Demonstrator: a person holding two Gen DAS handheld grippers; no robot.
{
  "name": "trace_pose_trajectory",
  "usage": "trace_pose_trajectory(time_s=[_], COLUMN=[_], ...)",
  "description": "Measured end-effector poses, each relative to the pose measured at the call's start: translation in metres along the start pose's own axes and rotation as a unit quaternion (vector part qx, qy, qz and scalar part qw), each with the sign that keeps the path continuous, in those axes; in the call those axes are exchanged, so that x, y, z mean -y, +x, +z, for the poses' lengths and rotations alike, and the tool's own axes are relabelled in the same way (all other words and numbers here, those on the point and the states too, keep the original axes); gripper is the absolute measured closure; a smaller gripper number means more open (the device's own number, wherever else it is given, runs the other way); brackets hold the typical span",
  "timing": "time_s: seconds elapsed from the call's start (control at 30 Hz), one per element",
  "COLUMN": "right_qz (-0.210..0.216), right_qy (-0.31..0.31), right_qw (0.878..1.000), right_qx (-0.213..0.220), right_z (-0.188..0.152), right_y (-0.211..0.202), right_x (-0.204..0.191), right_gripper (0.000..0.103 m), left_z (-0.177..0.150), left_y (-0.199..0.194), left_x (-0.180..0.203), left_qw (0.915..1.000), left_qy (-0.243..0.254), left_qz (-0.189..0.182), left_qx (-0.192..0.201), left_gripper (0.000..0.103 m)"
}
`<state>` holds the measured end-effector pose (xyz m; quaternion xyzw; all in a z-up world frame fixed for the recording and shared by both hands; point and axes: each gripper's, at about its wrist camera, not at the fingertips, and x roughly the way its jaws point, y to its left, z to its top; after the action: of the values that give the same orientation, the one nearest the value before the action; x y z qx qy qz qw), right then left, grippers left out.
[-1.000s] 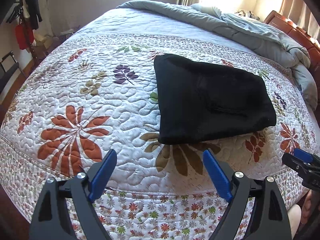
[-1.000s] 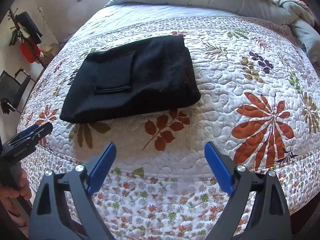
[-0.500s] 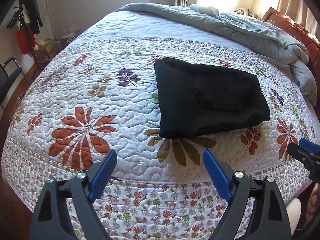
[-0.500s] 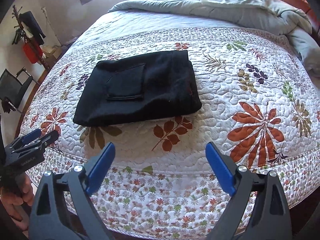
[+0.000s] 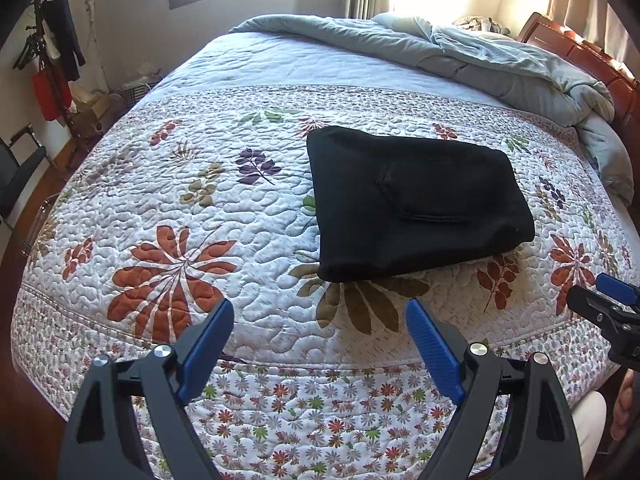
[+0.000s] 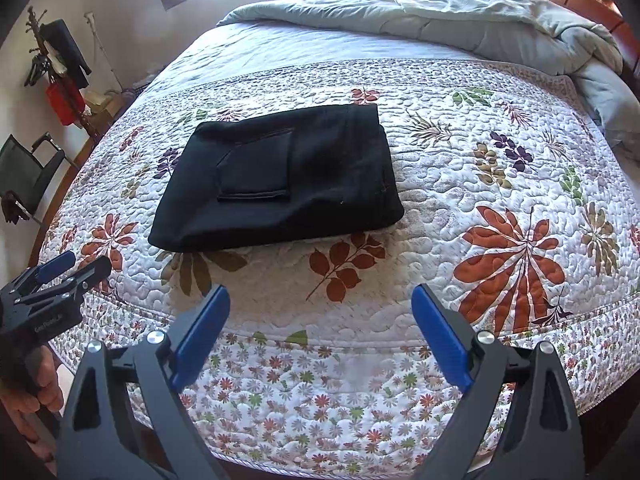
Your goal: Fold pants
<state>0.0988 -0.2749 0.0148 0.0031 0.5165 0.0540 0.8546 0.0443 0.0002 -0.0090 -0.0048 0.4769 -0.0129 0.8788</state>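
Left wrist view: the left gripper (image 5: pixel 320 320) is seen with both blue pads (image 5: pixel 206 346) spread wide, nothing between them, no contact with fabric. The jaws are held above the near edge of the bed, over the small-flower border of the quilt (image 5: pixel 168 208). The pants (image 5: pixel 416 204) are seen ahead and slightly right of the gripper axis, well apart from the pads: black, folded into a compact rectangle, lying flat on the quilt, a pocket outline visible on the top layer. At the right edge of this view the right gripper (image 5: pixel 612 300) is partly visible, tip only; its opening cannot be judged from here. A bunched grey duvet (image 5: pixel 500 60) is piled along the far side of the bed, against a wooden headboard (image 5: pixel 584 52).

Right wrist view: the right gripper (image 6: pixel 320 312) is shown with pads (image 6: pixel 438 342) spread just as wide, empty, also above the near quilt (image 6: pixel 500 184) edge. The pants (image 6: pixel 280 176) lie ahead and left of its axis, untouched, the folded stack resting on the leaf-patterned area. At lower left the left gripper (image 6: pixel 56 276) is seen from the side, gripped by a hand (image 6: pixel 28 396). A coat stand (image 6: pixel 60 64) with dark and red clothing is noted at the far left wall, a dark chair (image 6: pixel 28 176) below it.
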Motion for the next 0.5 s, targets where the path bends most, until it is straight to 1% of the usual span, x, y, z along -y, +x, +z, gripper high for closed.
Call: trace_pose_trajectory(time_s=[0.13, 0.5], right_qz=[0.001, 0.001], right_qy=[-0.001, -0.003], right_qw=[1.0, 1.0], right_qx=[-0.001, -0.011], right_z=[0.0, 0.0], right_y=[0.002, 0.011], right_x=[0.0, -0.002], right_gripper=[0.011, 0.011], left_z=[0.001, 0.003], left_y=[-0.001, 0.001], left_x=[0.001, 0.003], left_qw=[1.0, 1.0], left_qy=[0.005, 0.007], left_qz=[0.004, 0.001], left_qx=[0.005, 0.005], left_gripper=[0.015, 0.015])
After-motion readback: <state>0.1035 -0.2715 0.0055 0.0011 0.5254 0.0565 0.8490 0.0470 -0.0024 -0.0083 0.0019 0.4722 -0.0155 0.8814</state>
